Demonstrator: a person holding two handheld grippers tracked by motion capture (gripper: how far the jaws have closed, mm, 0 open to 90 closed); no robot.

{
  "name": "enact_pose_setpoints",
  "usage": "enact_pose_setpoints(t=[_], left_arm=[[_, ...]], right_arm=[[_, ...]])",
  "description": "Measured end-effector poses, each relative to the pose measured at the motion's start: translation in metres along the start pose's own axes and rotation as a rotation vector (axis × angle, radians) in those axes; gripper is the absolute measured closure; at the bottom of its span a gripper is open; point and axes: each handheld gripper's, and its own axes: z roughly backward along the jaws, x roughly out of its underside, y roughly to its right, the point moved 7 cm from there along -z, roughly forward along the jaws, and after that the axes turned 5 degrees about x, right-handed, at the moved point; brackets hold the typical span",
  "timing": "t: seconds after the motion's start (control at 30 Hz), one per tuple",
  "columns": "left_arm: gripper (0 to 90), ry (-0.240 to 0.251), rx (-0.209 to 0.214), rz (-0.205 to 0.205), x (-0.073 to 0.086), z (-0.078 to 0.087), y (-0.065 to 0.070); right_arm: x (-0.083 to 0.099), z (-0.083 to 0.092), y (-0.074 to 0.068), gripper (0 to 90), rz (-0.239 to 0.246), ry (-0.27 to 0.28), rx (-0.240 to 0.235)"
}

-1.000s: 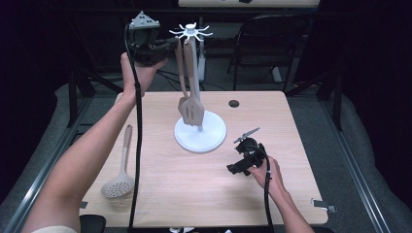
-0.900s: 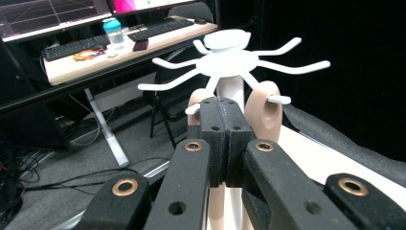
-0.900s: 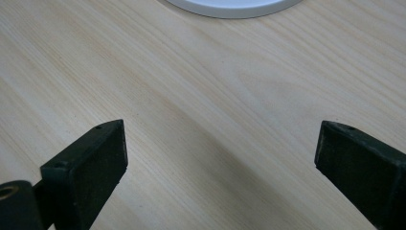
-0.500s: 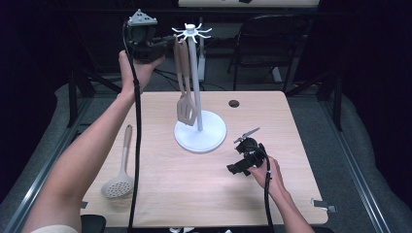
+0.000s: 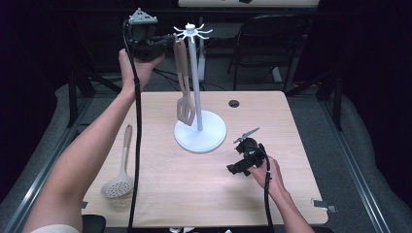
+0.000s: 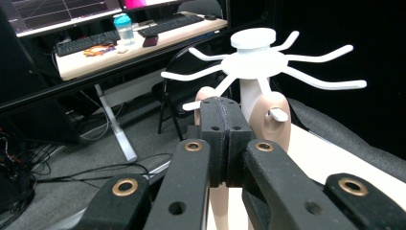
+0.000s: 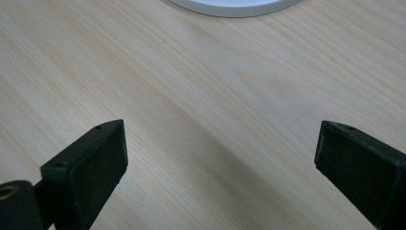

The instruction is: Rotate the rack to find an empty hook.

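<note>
Left gripper point(image 5: 167, 41) pinching beige spatula point(image 5: 184, 92) handle beside white rack point(image 5: 198, 97) prongs; right gripper point(image 7: 220, 158) spread wide, resting on counter point(image 5: 204, 194).

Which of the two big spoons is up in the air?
The slotted spatula, hanging by the white rack with the left gripper pinching its handle. The round skimmer lies flat on the table.
</note>
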Motion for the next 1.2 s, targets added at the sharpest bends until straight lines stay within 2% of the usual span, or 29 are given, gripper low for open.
enact_pose_setpoints(t=[0.1,0.17,0.33,0.37,0.43,0.5,0.7,0.87,0.9,1.07,1.1,1.2], left_arm=[[89.9,-0.002,-0.005,0.001,0.000,-0.001,-0.002],[89.9,-0.002,-0.007,0.006,-0.001,-0.002,-0.003],[89.9,-0.009,-0.012,0.011,0.000,-0.004,-0.007],[89.9,-0.008,-0.010,0.013,0.000,-0.003,-0.008],[89.9,-0.004,-0.006,0.014,0.000,-0.001,-0.007],[89.9,-0.001,-0.002,0.009,0.002,0.002,-0.005],[89.8,-0.011,0.012,-0.011,0.010,0.011,0.001],[89.9,-0.008,0.041,-0.024,0.015,0.015,0.010],[89.9,-0.009,0.046,-0.028,0.015,0.016,0.012],[89.9,0.004,0.062,-0.047,0.008,0.016,0.021],[89.9,0.006,0.059,-0.048,0.006,0.016,0.021],[89.9,0.013,0.053,-0.045,0.002,0.014,0.020]], right_arm=[[0.000,-0.001,-0.001,3.6,-0.015,0.014,-0.010],[0.000,0.000,0.000,3.6,0.002,-0.004,0.002],[0.000,0.000,0.000,3.7,0.005,-0.005,0.001],[0.000,-0.001,-0.001,3.6,-0.012,0.011,-0.009],[0.001,0.001,0.001,3.7,0.005,-0.010,0.004],[0.000,-0.001,0.000,3.6,-0.004,0.007,-0.006],[0.001,0.000,0.000,3.6,0.003,-0.009,-0.001],[0.001,-0.001,0.000,3.6,0.007,-0.011,0.001],[0.000,-0.002,-0.002,3.6,-0.011,0.006,-0.007],[0.000,-0.002,-0.001,3.6,0.009,-0.007,-0.001],[0.001,-0.002,0.000,3.7,0.013,-0.021,0.003],[0.001,-0.002,-0.001,3.6,0.010,-0.008,-0.001]])
